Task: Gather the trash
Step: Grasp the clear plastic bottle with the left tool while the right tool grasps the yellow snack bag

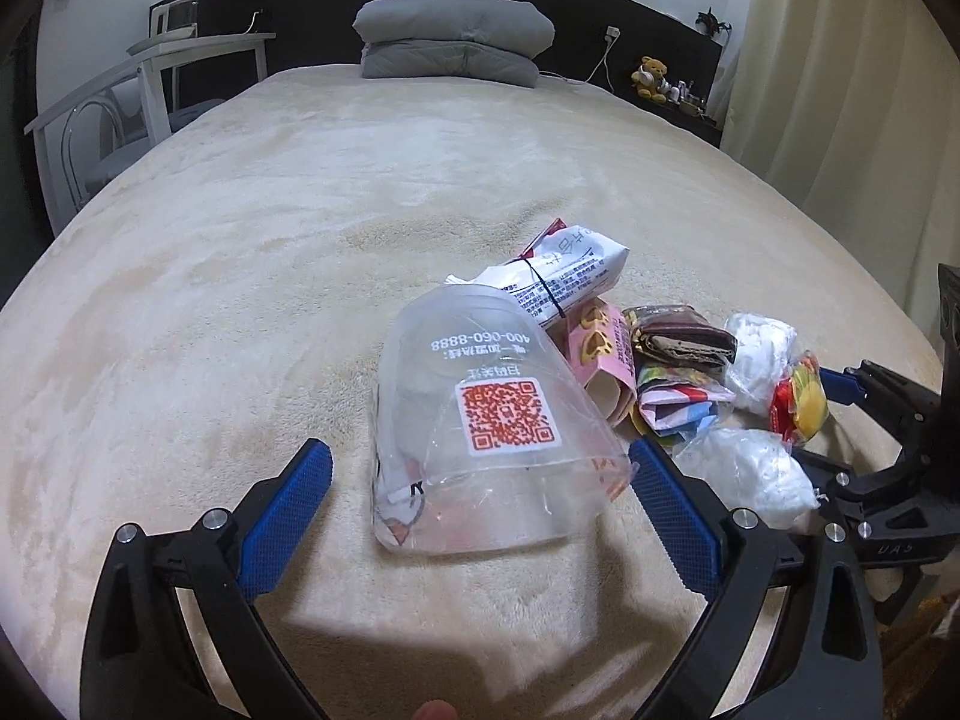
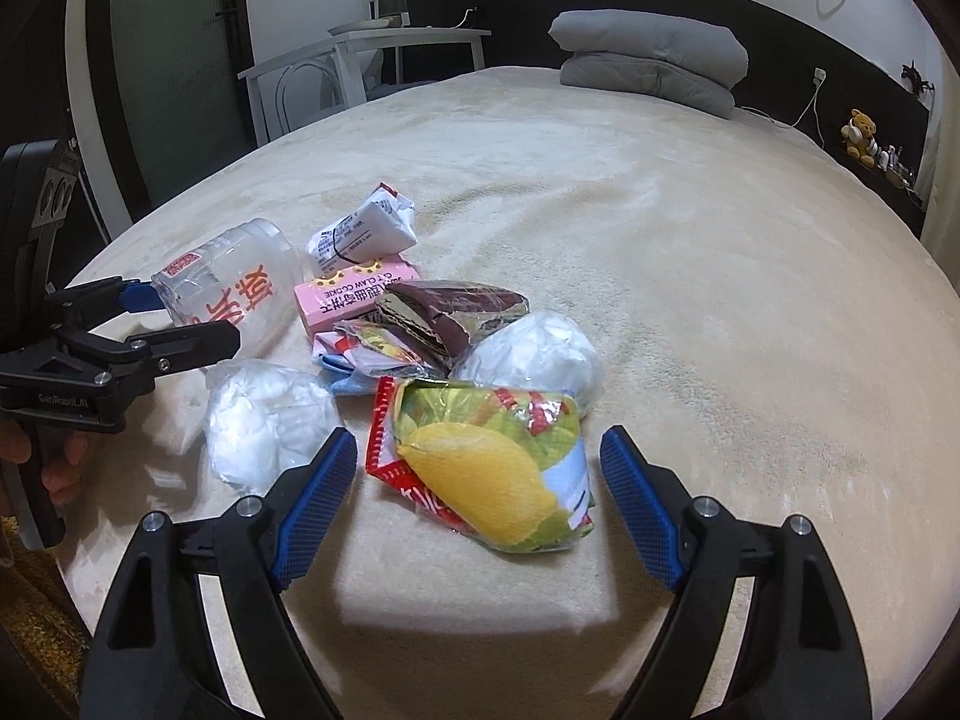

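Note:
A pile of trash lies on the cream bed cover [image 1: 240, 276]. A clear plastic cup [image 1: 492, 420] with an orange QR label lies on its side between the wide-open jaws of my left gripper [image 1: 480, 474]; it also shows in the right wrist view [image 2: 234, 288]. My right gripper [image 2: 480, 462] is open around a yellow mango snack bag [image 2: 492, 468], not touching it. Behind lie a pink cookie box [image 2: 354, 294], a white rolled packet [image 2: 366, 228], a brown wrapper [image 2: 444, 312] and two white crumpled bags [image 2: 264, 414] [image 2: 540, 354].
Folded grey bedding [image 1: 450, 42] lies at the head of the bed. A white side table [image 1: 180, 66] and chair stand on the left. A teddy bear [image 1: 651, 75] sits on a dark shelf on the right, next to a curtain [image 1: 840, 90].

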Action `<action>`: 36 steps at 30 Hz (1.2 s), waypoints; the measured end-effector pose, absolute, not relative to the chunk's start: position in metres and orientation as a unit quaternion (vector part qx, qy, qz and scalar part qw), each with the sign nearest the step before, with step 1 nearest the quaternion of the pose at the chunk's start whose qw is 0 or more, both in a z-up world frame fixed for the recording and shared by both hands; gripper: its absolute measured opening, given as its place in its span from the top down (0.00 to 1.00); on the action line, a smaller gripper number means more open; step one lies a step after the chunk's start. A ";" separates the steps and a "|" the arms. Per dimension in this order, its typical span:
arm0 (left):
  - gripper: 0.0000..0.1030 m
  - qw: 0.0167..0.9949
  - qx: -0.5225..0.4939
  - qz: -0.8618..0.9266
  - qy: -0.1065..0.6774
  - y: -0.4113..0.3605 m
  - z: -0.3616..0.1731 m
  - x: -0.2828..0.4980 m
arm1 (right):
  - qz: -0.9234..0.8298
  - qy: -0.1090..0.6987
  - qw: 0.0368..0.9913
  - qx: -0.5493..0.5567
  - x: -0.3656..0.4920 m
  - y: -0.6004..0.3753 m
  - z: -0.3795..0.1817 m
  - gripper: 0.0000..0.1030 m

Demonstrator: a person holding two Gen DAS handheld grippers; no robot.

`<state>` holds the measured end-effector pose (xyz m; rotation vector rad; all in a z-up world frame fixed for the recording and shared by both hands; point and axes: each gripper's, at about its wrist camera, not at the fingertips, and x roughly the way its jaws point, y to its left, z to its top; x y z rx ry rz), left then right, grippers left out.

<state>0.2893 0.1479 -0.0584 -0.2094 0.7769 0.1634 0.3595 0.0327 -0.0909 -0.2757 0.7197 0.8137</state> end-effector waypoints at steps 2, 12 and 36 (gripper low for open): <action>0.08 0.915 -0.101 0.091 0.379 0.148 -0.059 0.291 | 0.374 0.340 0.852 -0.136 0.360 0.034 -0.090 0.34; 0.31 0.921 -0.104 0.085 0.366 0.148 -0.050 0.279 | 0.369 0.343 0.852 -0.141 0.352 0.031 -0.085 0.38; 0.31 0.946 -0.148 0.049 0.285 0.108 0.003 0.182 | 0.364 0.338 0.868 -0.006 0.271 -0.047 -0.039 0.38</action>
